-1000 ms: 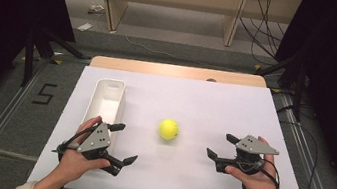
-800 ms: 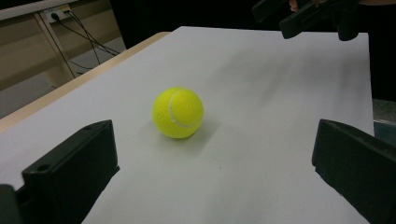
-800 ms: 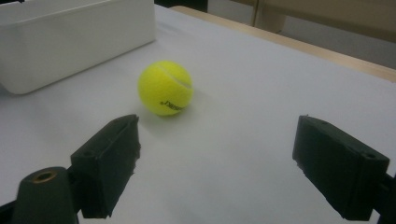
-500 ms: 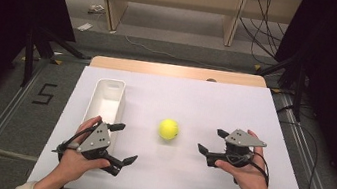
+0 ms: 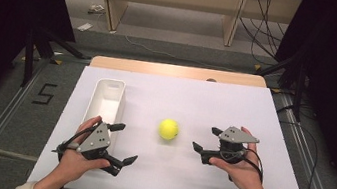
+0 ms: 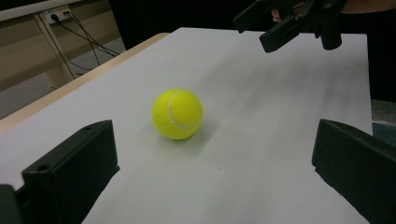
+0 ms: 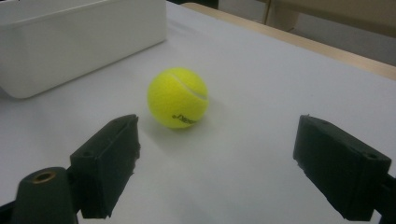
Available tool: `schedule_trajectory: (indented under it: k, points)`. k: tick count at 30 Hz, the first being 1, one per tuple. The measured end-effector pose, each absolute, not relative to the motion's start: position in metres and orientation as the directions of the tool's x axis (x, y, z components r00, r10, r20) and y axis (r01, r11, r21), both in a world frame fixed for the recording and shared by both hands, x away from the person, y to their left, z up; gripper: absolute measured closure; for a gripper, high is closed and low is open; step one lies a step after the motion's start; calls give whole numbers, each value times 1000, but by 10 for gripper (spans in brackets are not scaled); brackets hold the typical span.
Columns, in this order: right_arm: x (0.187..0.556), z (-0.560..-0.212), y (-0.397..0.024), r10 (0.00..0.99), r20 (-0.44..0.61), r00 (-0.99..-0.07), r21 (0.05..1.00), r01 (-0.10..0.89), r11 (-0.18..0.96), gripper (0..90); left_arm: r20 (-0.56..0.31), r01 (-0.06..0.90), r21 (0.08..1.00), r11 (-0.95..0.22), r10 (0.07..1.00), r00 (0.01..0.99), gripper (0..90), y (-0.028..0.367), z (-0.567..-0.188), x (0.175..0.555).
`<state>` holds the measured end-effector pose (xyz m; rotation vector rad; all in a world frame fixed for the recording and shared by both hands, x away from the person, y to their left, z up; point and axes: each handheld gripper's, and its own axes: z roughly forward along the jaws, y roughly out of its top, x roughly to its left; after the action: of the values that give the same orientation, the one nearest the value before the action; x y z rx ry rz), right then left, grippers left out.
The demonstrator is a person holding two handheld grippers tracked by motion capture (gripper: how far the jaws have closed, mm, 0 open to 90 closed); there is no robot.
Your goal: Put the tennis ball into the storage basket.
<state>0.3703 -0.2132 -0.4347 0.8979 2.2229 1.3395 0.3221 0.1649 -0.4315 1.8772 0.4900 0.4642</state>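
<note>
Lower left of the high view: left gripper (image 5: 121,143) with jaws spread wide and empty, hand tilted toward centre, just right of the white bin (image 5: 108,96). Centre: tennis ball (image 5: 169,129) resting on the white table (image 5: 255,112), untouched. Right of centre: right gripper (image 5: 204,140) parted, empty, aimed left at the ball from nearby.
</note>
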Motion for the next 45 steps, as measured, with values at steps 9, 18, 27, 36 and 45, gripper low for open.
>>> schedule_trajectory:
  k: [9, 18, 27, 36, 45]
  points:
    - [375, -437, -202, 679, -5, -734, 882, 317, 349, 150, 84, 115, 938, -326, 539, 838, 0, 165, -431, 322]
    - [379, -439, -189, 664, -11, -748, 875, 314, 368, 148, 85, 113, 939, -324, 539, 838, 0, 165, -431, 322]
    - [383, -441, -182, 655, -11, -756, 872, 313, 376, 148, 86, 114, 938, -327, 539, 838, 0, 165, -431, 322]
    - [387, -444, -174, 650, -17, -759, 865, 316, 391, 145, 85, 116, 938, -327, 541, 837, 0, 166, -431, 322]
    - [393, -448, -165, 646, -12, -763, 861, 321, 395, 145, 88, 114, 937, -330, 539, 837, 0, 166, -431, 321]
